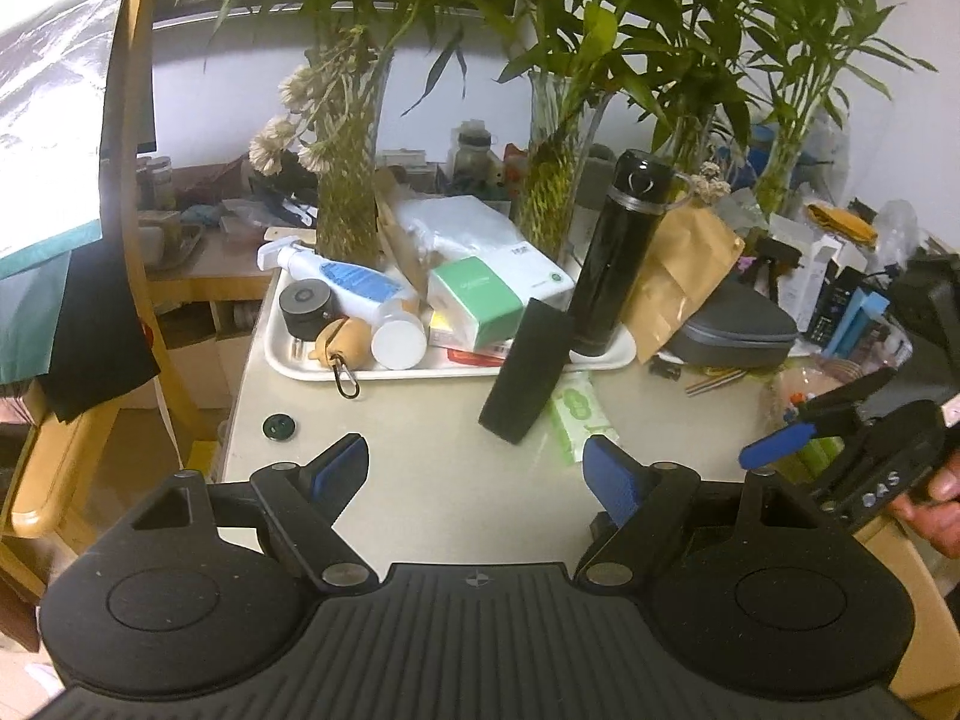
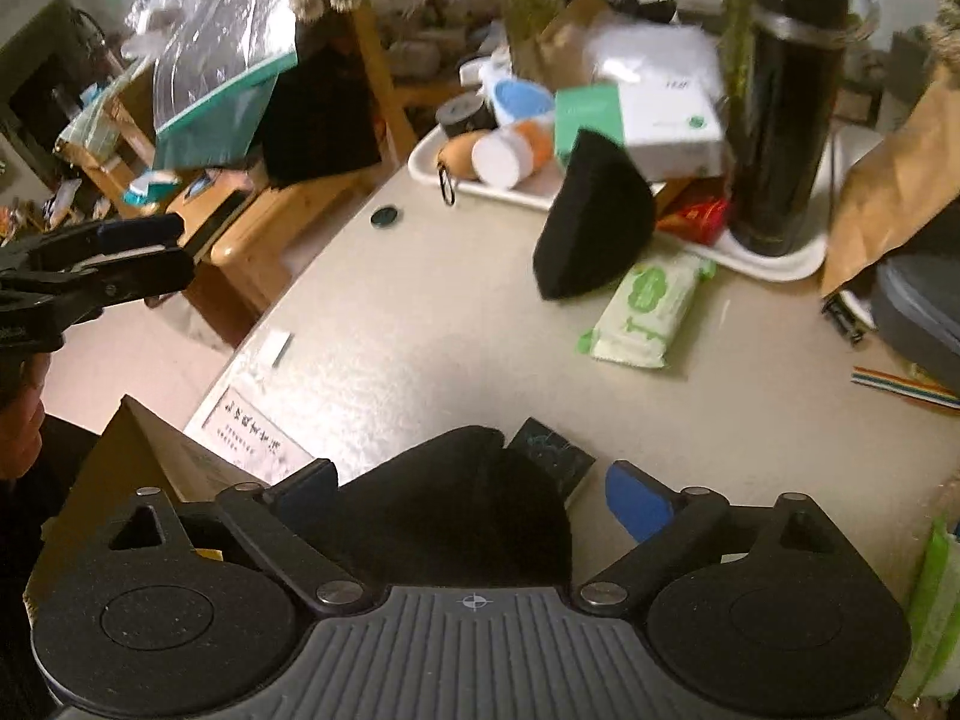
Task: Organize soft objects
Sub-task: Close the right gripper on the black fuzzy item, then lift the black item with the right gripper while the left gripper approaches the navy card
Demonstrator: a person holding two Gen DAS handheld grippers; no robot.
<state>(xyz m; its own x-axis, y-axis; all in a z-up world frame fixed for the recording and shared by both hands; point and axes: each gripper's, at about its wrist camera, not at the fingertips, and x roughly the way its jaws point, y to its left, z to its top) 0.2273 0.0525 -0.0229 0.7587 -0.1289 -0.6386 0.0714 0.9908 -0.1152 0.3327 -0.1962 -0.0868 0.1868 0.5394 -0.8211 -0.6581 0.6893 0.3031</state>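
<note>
A black foam block (image 1: 527,369) leans against the white tray (image 1: 312,371) on the beige table; it also shows in the right wrist view (image 2: 591,222). A green wet-wipe pack (image 1: 576,414) lies beside it, also in the right wrist view (image 2: 648,309). My left gripper (image 1: 477,471) is open and empty, above bare table in front of the block. My right gripper (image 2: 474,495) is open, with a second black soft object (image 2: 462,498) lying between its fingers near the table's front edge. The right gripper also shows at the right in the left wrist view (image 1: 798,429).
The tray holds a black flask (image 1: 618,258), a spray bottle (image 1: 342,276), boxes and small jars. Glass vases with plants (image 1: 354,180) stand behind. A grey case (image 1: 738,324), a paper bag (image 1: 678,276), a wooden chair (image 1: 132,240) and a dark button (image 1: 279,426) are nearby.
</note>
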